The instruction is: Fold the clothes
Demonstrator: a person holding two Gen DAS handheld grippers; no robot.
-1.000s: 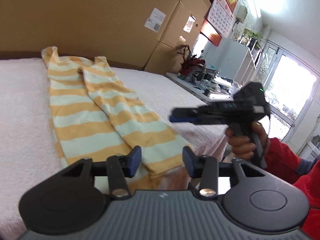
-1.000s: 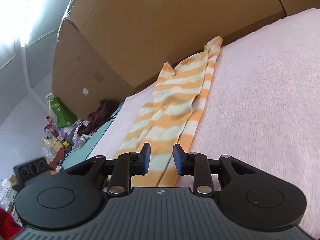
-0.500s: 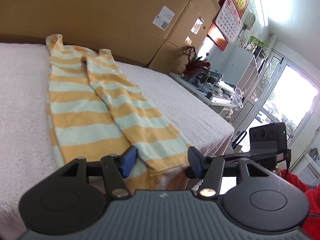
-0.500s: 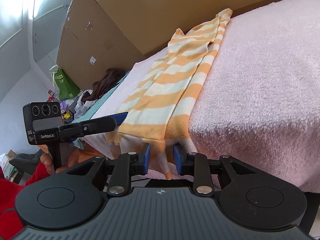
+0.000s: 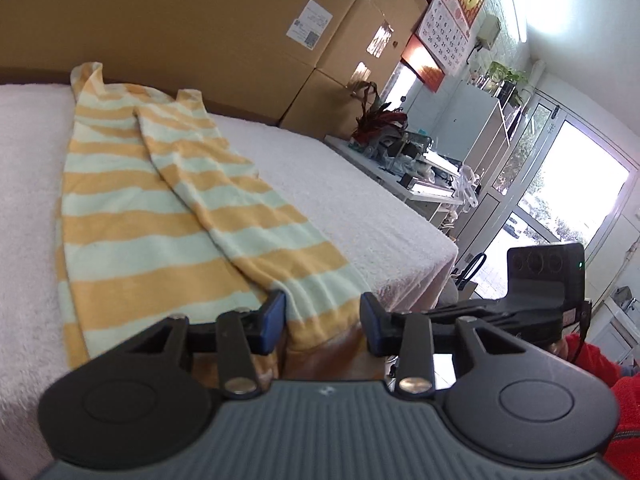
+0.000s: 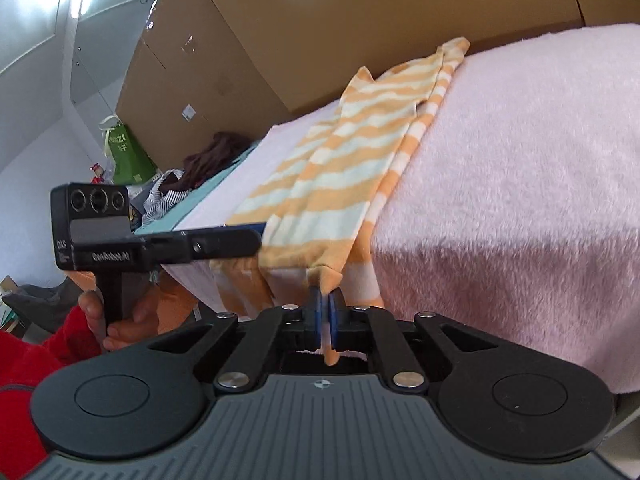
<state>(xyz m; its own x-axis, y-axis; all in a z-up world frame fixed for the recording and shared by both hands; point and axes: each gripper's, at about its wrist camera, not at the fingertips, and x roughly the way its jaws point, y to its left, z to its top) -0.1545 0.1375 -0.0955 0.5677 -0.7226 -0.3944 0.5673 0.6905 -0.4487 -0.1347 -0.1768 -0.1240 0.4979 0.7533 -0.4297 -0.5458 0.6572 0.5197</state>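
Striped garment point(image 5: 168, 216) lies lengthwise on bed point(image 6: 520, 160), hem over near edge. Right gripper point(image 6: 325, 312) pinches hem corner; left gripper point(image 5: 323, 322) spread at hem. Risk: thin pinch slips, one-sided pull skews fold.

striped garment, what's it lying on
The striped garment lies on a pale fluffy blanket whose edge drapes downward. What the blanket covers is hidden. The right tool pinches the hanging hem.

Garment point(image 5: 168, 216) striped orange and pale mint, table cover point(image 6: 520, 168) fluffy pale pink, gripper pads point(image 5: 272, 320) blue on black frames, boxes point(image 5: 208, 20) plain brown cardboard, sleeve point(image 6: 32, 360) red, bag point(image 6: 126, 152) green, calendar point(image 5: 456, 8) red and white
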